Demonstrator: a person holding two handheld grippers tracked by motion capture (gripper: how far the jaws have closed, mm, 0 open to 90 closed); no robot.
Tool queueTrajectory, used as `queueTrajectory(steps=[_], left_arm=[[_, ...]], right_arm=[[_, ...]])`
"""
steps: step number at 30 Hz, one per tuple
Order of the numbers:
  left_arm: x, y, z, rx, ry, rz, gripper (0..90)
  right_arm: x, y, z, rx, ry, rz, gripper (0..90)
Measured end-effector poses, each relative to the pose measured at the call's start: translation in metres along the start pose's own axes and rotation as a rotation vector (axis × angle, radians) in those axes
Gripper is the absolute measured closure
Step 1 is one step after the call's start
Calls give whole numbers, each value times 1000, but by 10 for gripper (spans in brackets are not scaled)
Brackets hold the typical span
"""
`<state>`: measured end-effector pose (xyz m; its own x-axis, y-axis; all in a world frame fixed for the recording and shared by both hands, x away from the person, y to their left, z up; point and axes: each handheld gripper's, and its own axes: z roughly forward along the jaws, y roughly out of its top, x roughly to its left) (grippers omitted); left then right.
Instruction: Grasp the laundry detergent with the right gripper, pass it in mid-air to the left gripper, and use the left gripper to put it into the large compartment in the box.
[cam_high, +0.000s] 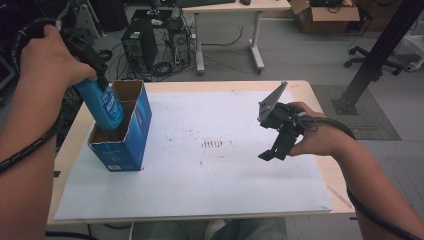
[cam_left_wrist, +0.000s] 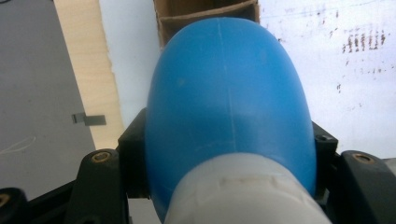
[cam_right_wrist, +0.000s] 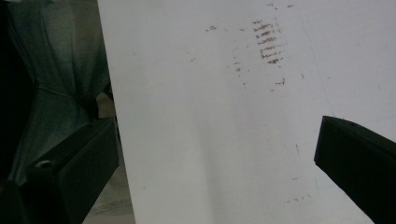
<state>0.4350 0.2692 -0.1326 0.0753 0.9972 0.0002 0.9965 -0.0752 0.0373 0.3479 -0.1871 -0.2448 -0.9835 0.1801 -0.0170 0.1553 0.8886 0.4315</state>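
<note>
on the white board (cam_high: 210, 190), the left gripper (cam_high: 97, 82) clamps a blue bottle (cam_high: 105, 107), base entering the divided blue carton (cam_high: 131, 145); next, lower and release. right gripper (cam_high: 274, 152) gapes empty.

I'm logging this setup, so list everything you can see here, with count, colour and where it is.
bottle: one, blue with a white cap end, tilted, lower end inside the near compartment of the box
box: one, blue cardboard, open top, two compartments, left part of the sheet
sheet: one, white with dark smudges, covering the table
table: one, light wood, centre
computer tower: one, black, on the floor beyond the table
cardboard carton: one, brown, far right floor
left gripper: one, black, clamped on the bottle
right gripper: one, black, jaws apart, nothing between them, above the sheet's right side
</note>
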Motion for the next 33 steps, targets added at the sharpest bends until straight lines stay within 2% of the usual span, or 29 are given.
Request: queueTrajectory(steps=[14,27,33], left_arm=[[2,-1,31,28,4,9,380],[0,-1,72,63,-11,31,380],[-1,-1,84,57,-5,29,380]], right_arm=[[1,1,2,5,5,-3,1],[2,2,8,2,15,-7,1],[2,0,9,3,16,-3,1]])
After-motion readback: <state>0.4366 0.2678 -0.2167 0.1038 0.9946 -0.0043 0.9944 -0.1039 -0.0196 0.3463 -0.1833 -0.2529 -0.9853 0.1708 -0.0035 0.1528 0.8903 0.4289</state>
